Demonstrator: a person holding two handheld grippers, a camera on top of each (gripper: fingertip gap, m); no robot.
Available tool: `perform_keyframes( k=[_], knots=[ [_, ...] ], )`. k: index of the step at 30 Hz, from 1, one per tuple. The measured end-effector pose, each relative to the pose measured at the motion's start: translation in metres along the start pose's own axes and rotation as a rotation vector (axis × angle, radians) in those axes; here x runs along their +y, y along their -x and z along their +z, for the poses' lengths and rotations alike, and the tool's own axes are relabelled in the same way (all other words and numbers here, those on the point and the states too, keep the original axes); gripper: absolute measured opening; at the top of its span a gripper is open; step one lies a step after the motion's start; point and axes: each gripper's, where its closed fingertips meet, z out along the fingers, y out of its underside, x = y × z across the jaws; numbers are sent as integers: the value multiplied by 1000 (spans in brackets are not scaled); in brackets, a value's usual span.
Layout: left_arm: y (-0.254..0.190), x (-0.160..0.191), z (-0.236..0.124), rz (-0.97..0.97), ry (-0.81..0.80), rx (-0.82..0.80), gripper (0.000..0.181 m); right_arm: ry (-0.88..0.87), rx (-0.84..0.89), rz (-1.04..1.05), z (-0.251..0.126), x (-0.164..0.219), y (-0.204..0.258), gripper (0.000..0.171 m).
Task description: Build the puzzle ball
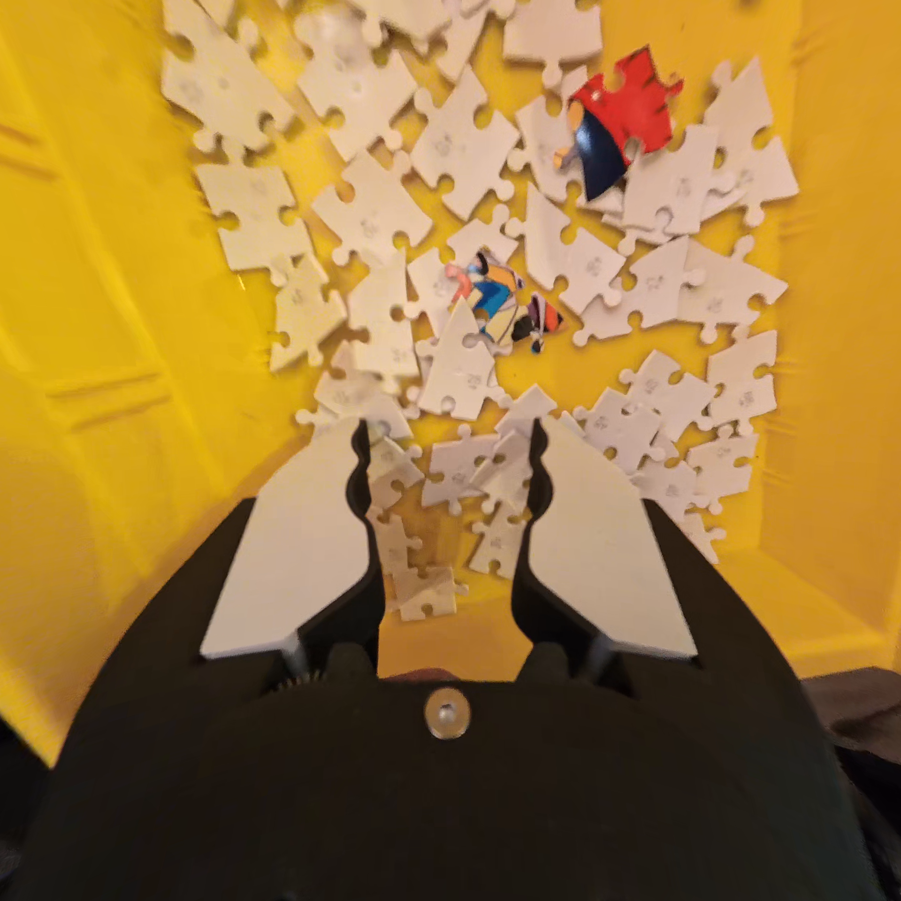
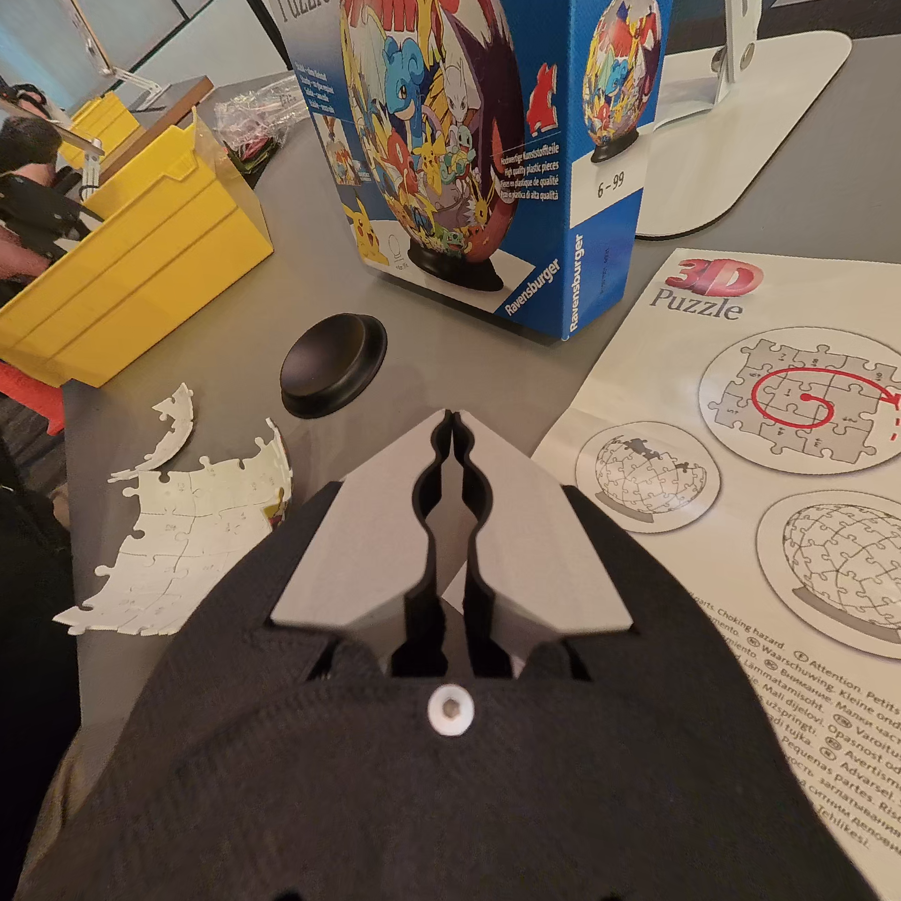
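Note:
My left gripper [image 1: 448,429] is open inside a yellow bin [image 1: 122,292] and hovers over many loose puzzle pieces [image 1: 463,141], most lying white side up. A red and dark blue piece [image 1: 619,117] lies face up at the upper right, and a multicoloured piece [image 1: 502,302] lies face up in the middle. My right gripper [image 2: 451,414] is shut and empty above the grey table [image 2: 302,273]. A curved, partly built section of the ball [image 2: 180,531] lies white side up to its left. The black round stand [image 2: 331,370] sits just beyond the fingertips.
The blue puzzle box [image 2: 487,161] stands upright behind the stand. An instruction sheet [image 2: 755,463] lies at the right. The yellow bin [image 2: 136,253] sits at the left, with the other gripper [image 2: 44,214] reaching into it. A white base plate [image 2: 731,127] and plastic bags [image 2: 258,117] lie farther back. Left tips to right tips: about 55 centimeters.

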Motion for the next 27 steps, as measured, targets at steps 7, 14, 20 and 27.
perform_keyframes(
  k=[7, 14, 20, 27],
  knots=[
    [-39, 14, -9, 46, 33, 174, 42, -6, -8, 5, -1, -1, 0, 0],
    [6, -8, -5, -78, -48, -9, 77, -9, -11, 5, -1, -1, 1, 0],
    [-13, 3, -2, -31, 12, 50, 72, -13, -16, 8, -1, -2, 1, 0],
    [-30, 13, -15, -17, 11, 99, 58, -16, -20, 11, -2, -2, 1, 0]
  ],
)
